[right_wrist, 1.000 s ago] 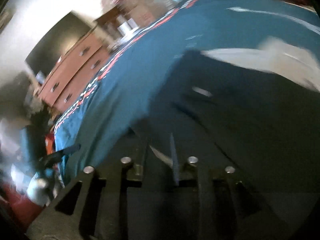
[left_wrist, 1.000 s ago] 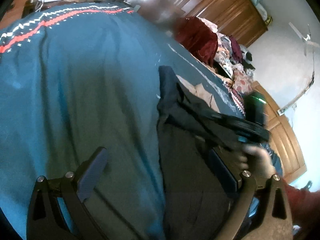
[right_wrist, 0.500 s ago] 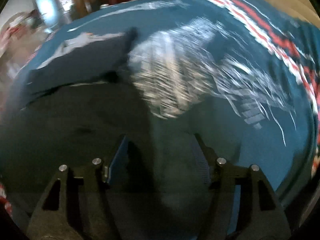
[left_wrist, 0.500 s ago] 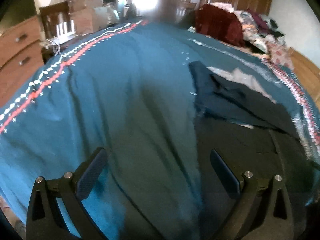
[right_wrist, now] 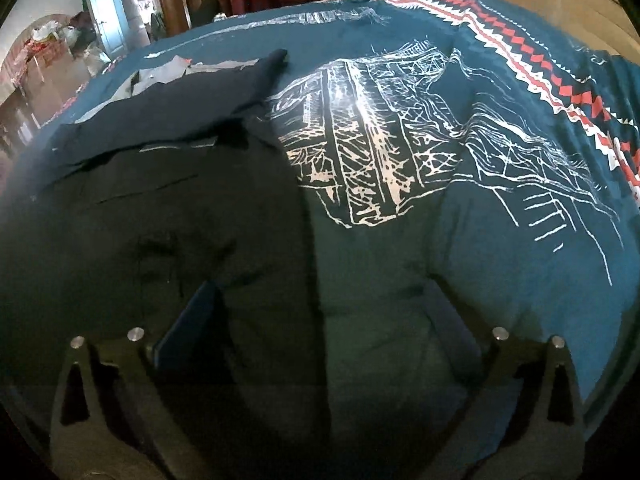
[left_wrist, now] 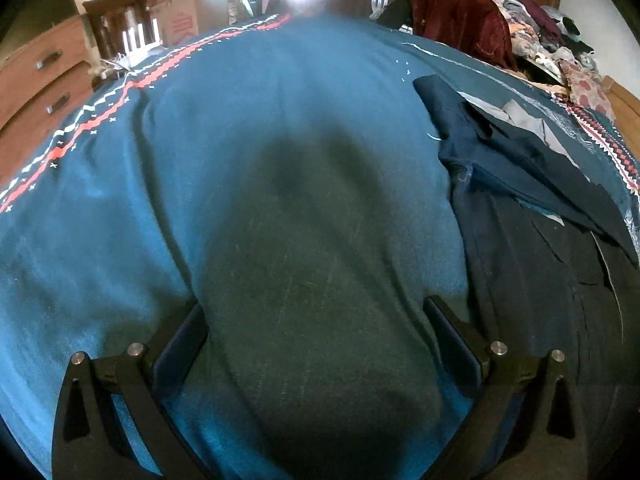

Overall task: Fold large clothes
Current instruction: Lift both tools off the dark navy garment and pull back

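Dark navy trousers (left_wrist: pixel 532 216) lie on the teal bedspread (left_wrist: pixel 248 120), at the right of the left wrist view, their upper part folded back with grey lining showing. In the right wrist view the same trousers (right_wrist: pixel 152 184) fill the left half. My left gripper (left_wrist: pixel 316 340) is open over bare bedspread, just left of the trousers' edge. My right gripper (right_wrist: pixel 324 320) is open too, straddling the trousers' right edge, its left finger over the dark cloth and its right finger over the bedspread (right_wrist: pixel 500 240). Neither holds anything.
The bedspread has a white line print (right_wrist: pixel 400 140) and a red-and-white zigzag border (right_wrist: pixel 540 60). A heap of clothes (left_wrist: pixel 500 20) lies beyond the bed's far side. A wooden dresser (left_wrist: pixel 36 88), a chair (left_wrist: pixel 116 28) and cardboard boxes (left_wrist: pixel 180 16) stand at the far left.
The right gripper went from shut on the trousers to open and swung toward their right edge. The left gripper swung left, so the trousers now sit further right in its view.
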A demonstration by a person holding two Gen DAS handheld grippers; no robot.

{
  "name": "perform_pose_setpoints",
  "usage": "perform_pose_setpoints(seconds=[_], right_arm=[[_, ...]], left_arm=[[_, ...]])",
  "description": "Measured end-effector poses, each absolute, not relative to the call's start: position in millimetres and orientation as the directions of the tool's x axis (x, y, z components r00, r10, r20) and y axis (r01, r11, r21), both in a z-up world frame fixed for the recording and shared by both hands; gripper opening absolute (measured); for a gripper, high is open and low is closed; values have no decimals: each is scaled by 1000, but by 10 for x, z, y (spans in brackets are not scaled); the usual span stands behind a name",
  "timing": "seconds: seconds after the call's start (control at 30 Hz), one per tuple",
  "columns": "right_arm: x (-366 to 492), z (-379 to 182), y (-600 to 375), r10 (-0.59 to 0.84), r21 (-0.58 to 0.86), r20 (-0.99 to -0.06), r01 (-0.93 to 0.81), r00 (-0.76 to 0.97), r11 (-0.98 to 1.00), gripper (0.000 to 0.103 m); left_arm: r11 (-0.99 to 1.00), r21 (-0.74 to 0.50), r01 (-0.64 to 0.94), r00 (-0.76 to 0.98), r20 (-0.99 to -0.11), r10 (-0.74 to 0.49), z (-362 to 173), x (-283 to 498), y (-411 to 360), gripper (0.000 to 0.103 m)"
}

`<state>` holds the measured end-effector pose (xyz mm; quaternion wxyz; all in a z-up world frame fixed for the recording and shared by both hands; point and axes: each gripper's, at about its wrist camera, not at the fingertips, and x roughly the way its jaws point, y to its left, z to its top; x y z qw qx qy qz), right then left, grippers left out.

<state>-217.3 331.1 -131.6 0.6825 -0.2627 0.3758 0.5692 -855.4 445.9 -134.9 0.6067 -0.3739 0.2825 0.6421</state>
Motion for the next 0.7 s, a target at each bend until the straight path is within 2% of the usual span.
perform_pose_setpoints(seconds=[0.7], right_arm=[[-2077, -1304, 3305, 616, 151, -788, -969, 3, 197, 103]], left_arm=[[-90, -102, -991, 31, -811, 584, -1371, -8546, 4433, 103]])
